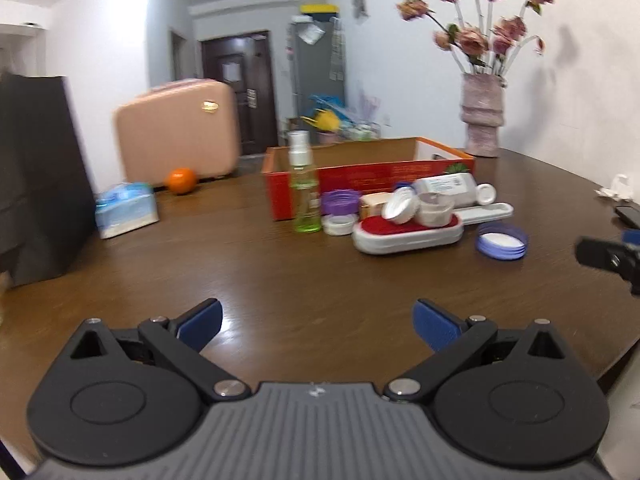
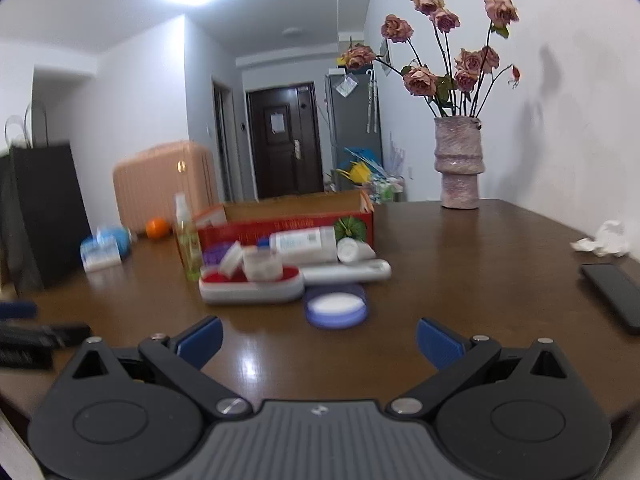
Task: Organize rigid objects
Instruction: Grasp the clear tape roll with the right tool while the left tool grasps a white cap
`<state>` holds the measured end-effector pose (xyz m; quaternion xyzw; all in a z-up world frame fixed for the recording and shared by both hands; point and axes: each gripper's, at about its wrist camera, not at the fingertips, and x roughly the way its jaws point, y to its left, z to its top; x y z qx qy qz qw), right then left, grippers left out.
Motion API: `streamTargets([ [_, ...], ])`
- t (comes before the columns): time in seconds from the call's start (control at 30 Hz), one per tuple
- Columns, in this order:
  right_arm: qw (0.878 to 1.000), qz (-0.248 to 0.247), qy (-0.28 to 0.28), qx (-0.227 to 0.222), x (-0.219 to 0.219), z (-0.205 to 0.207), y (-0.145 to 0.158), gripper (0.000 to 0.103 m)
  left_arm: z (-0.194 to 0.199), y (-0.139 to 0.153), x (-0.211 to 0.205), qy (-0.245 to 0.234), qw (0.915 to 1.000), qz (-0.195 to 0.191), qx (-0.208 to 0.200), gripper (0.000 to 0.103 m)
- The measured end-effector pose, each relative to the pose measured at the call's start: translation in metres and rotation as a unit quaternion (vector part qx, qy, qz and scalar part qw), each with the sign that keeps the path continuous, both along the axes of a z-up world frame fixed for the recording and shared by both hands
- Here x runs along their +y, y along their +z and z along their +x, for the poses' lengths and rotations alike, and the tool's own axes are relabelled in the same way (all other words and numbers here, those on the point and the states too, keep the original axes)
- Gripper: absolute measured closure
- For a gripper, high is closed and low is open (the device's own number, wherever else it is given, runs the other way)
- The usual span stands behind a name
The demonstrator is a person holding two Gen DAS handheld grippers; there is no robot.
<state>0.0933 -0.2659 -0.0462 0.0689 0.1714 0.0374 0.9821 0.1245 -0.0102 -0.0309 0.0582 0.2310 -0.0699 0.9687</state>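
A red cardboard box (image 1: 360, 174) (image 2: 288, 224) stands open on the brown table (image 1: 260, 264). In front of it lie a green spray bottle (image 1: 306, 192) (image 2: 188, 242), a white case with red lining (image 1: 408, 234) (image 2: 252, 286), small white jars (image 1: 434, 208), a purple jar (image 1: 340, 202), a white bottle on its side (image 1: 448, 188) (image 2: 304, 244) and a blue lid (image 1: 502, 240) (image 2: 336, 306). My left gripper (image 1: 318, 326) is open and empty, well short of them. My right gripper (image 2: 320, 340) is open and empty just before the blue lid.
A vase of dried roses (image 2: 460, 160) stands at the table's back right. A black phone (image 2: 612, 294) and crumpled tissue (image 2: 604, 238) lie at the right. A tissue pack (image 1: 126, 208), an orange (image 1: 182, 180) and a black bag (image 1: 40, 176) are at the left.
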Motion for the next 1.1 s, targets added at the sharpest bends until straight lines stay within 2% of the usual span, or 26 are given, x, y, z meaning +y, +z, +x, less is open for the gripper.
streamTargets([
  [0.07,0.999,0.028,0.03,-0.014,-0.006,0.018,0.003,0.0,0.021,0.003,-0.006,-0.025,0.9994,-0.017,0.016,0.0],
  [0.13,0.997,0.038,0.065,0.007,-0.007,0.04,0.008,0.0,0.043,0.006,-0.012,-0.042,0.9983,-0.031,0.026,0.0],
  [0.23,0.996,0.015,0.079,0.023,0.001,0.071,0.015,0.0,0.072,0.01,-0.02,-0.058,0.9974,-0.039,0.017,0.005],
  [0.27,0.996,0.002,0.085,0.03,0.005,0.084,0.017,0.002,0.08,0.011,-0.023,-0.064,0.9972,-0.036,0.013,0.009],
  [0.33,0.994,-0.01,0.102,0.037,0.011,0.105,0.02,0.015,0.101,0.012,-0.029,-0.085,0.9959,-0.028,0.013,0.01],
  [0.47,0.992,0.0,0.117,0.054,0.015,0.139,0.021,0.02,0.142,0.008,-0.035,-0.113,0.9911,-0.052,0.045,0.026],
  [0.53,0.991,0.008,0.121,0.059,0.015,0.15,0.019,0.023,0.158,0.004,-0.036,-0.122,0.9884,-0.067,0.06,0.03],
  [0.63,0.989,0.011,0.13,0.068,0.015,0.162,0.012,0.025,0.18,-0.004,-0.035,-0.138,0.9802,-0.105,0.096,0.037],
  [0.73,0.987,0.009,0.14,0.078,0.018,0.171,0.006,0.033,0.197,-0.01,-0.031,-0.148,0.9715,-0.14,0.12,0.042],
  [0.83,0.984,0.003,0.154,0.084,0.023,0.178,-0.001,0.037,0.204,-0.011,-0.025,-0.166,0.9625,-0.172,0.129,0.064],
  [0.87,0.984,0.002,0.156,0.087,0.025,0.181,-0.002,0.038,0.205,-0.011,-0.024,-0.17,0.96,-0.179,0.131,0.064],
  [0.9,0.983,0.0,0.158,0.088,0.027,0.183,-0.004,0.041,0.205,-0.011,-0.024,-0.173,0.9592,-0.182,0.13,0.065],
  [0.97,0.983,-0.004,0.159,0.092,0.031,0.189,-0.005,0.046,0.202,-0.01,-0.025,-0.165,0.9648,-0.168,0.117,0.065],
  [1.1,0.985,-0.003,0.146,0.096,0.035,0.2,-0.006,0.06,0.193,-0.003,-0.015,-0.145,0.9697,-0.165,0.107,0.065],
])
